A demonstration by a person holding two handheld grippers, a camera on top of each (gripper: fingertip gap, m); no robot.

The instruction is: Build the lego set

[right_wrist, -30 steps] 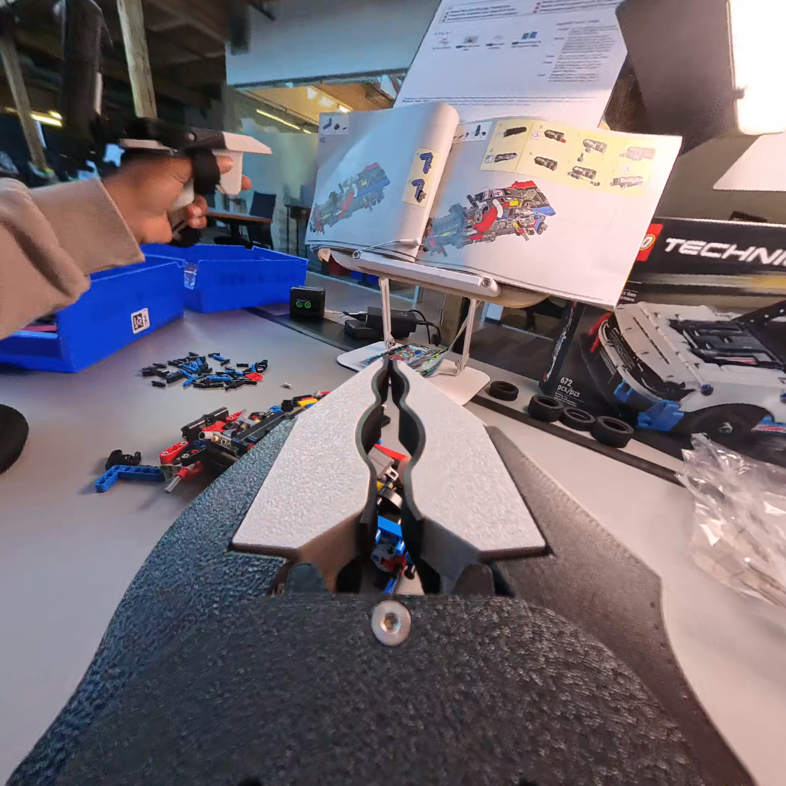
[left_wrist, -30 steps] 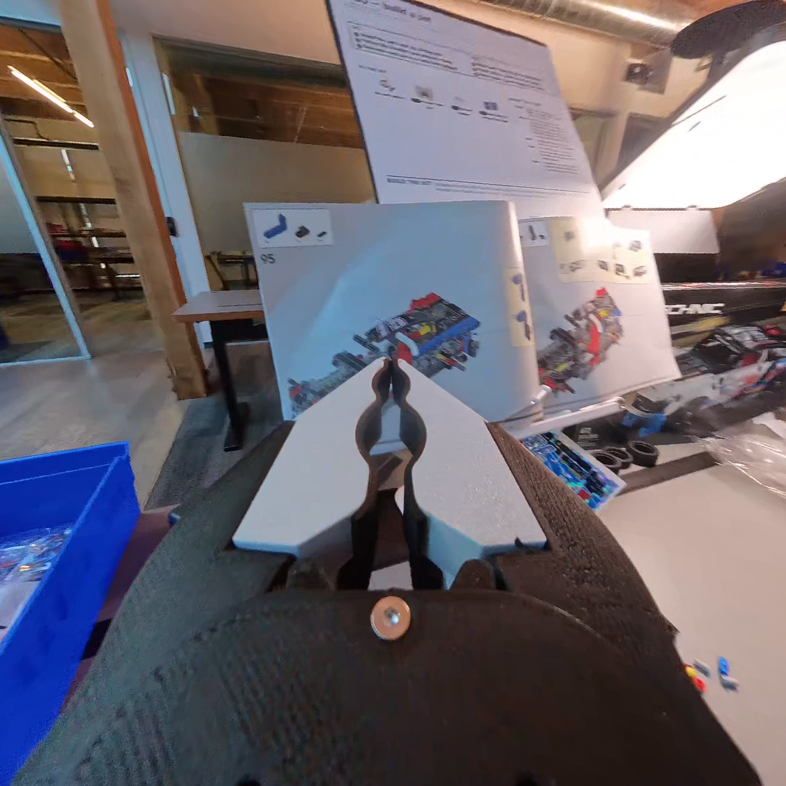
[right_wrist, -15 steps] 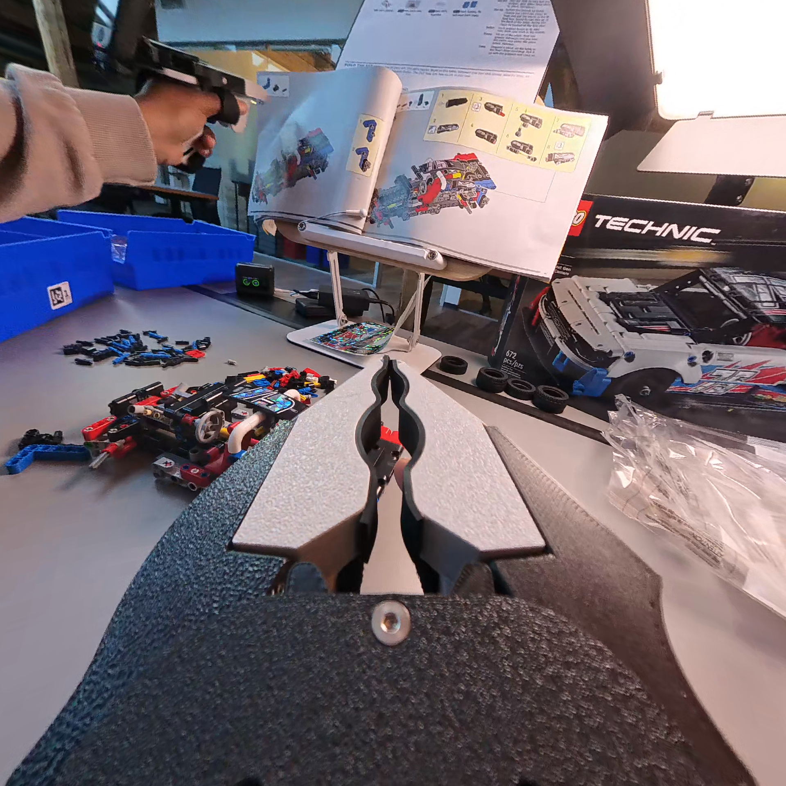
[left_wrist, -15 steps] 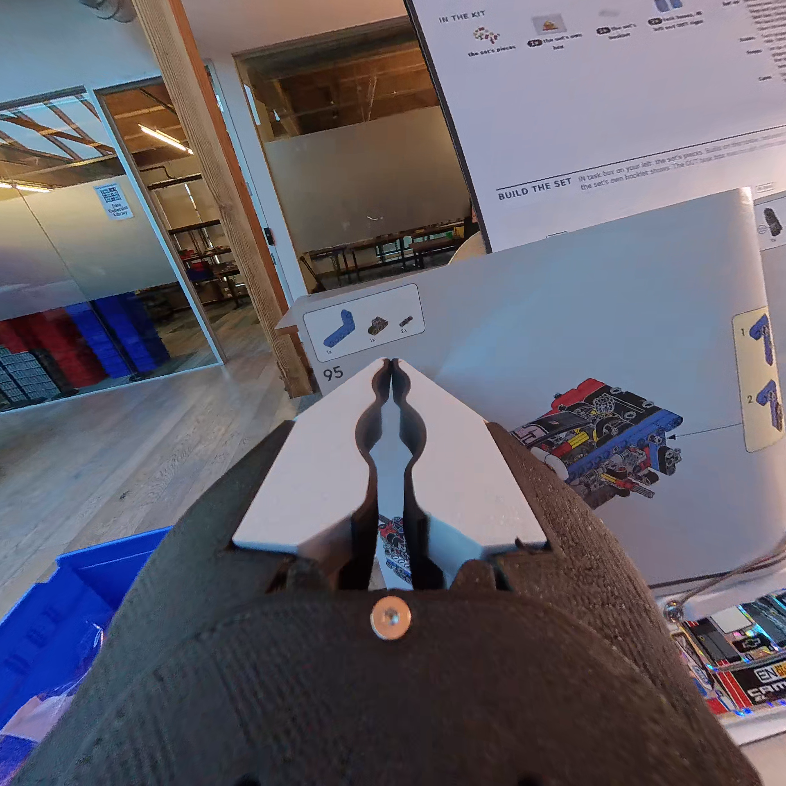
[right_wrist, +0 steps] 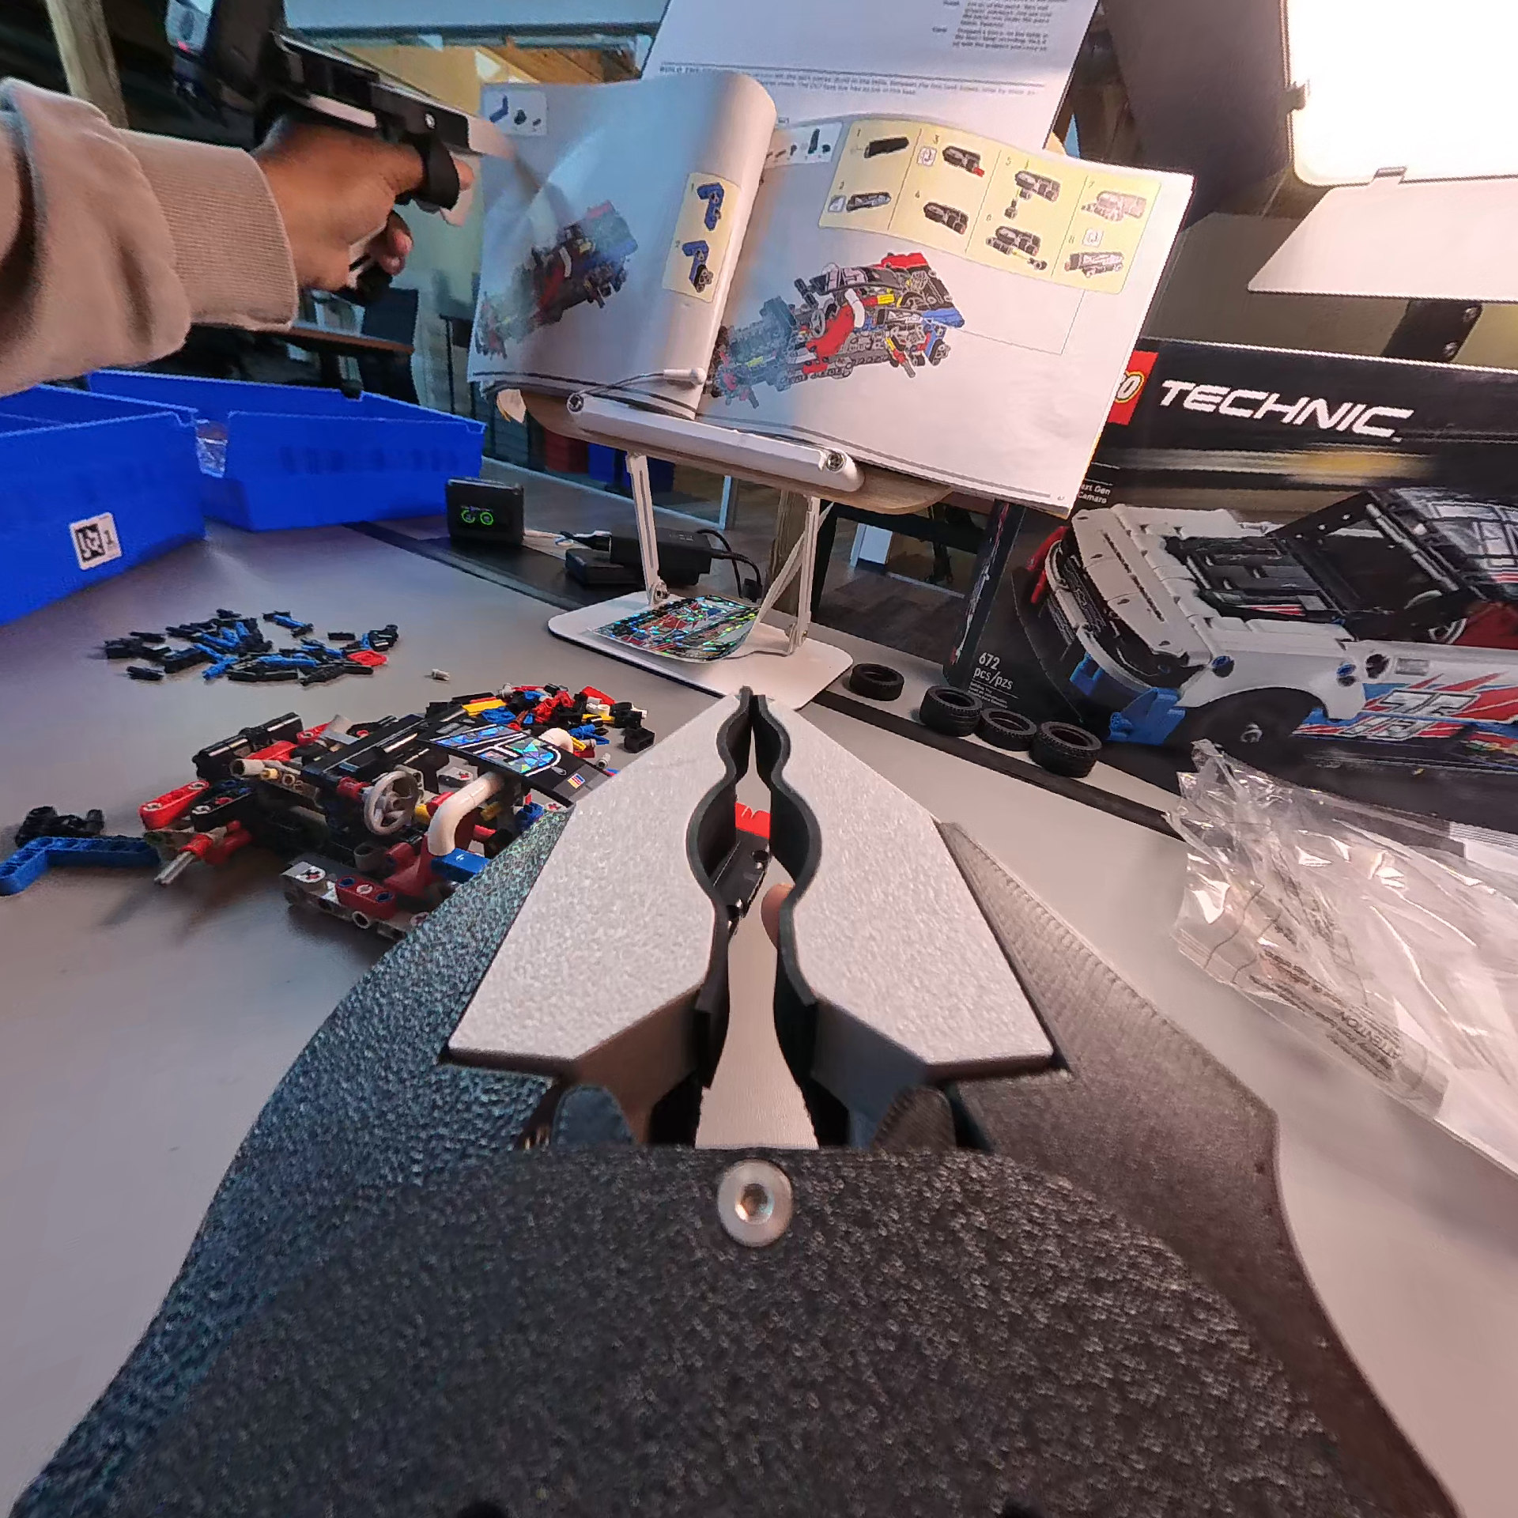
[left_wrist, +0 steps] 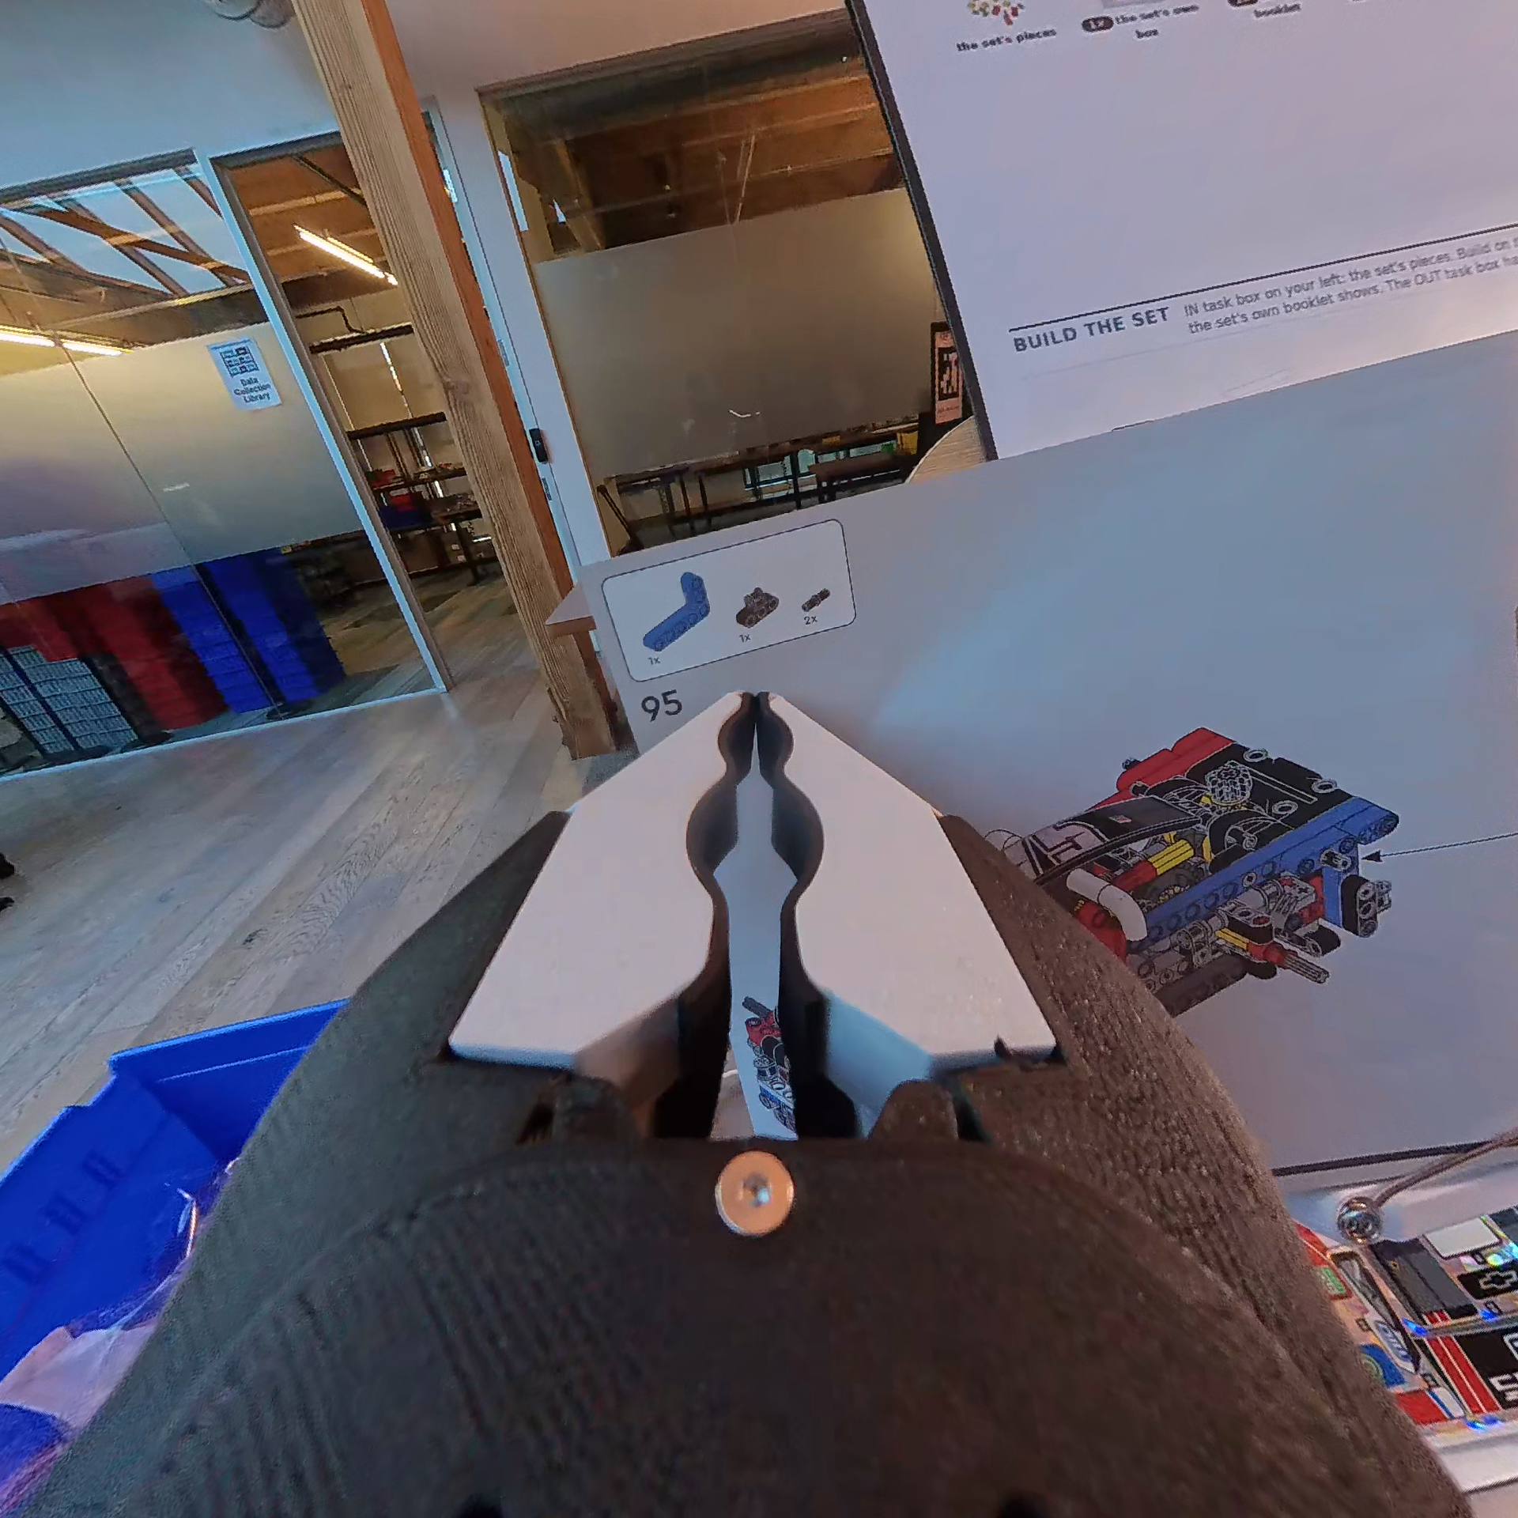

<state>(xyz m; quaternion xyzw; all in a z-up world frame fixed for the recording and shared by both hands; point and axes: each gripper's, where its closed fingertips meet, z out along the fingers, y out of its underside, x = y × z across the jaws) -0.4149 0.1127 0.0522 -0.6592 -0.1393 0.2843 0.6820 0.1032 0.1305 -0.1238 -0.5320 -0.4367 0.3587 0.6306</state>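
Both grippers are pressed together, empty: left gripper [left_wrist: 756, 700] raised at the booklet [left_wrist: 1150, 624], right gripper [right_wrist: 754, 698] low over the table [right_wrist: 123, 1027].

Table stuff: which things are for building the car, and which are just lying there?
For the build:
half-built car
blue bent beam
pile of small pins
four tyres
instruction booklet on its stand
sticker sheet

Just lying about:
crumpled plastic bag
set's box
small black device with green lights
blue bins
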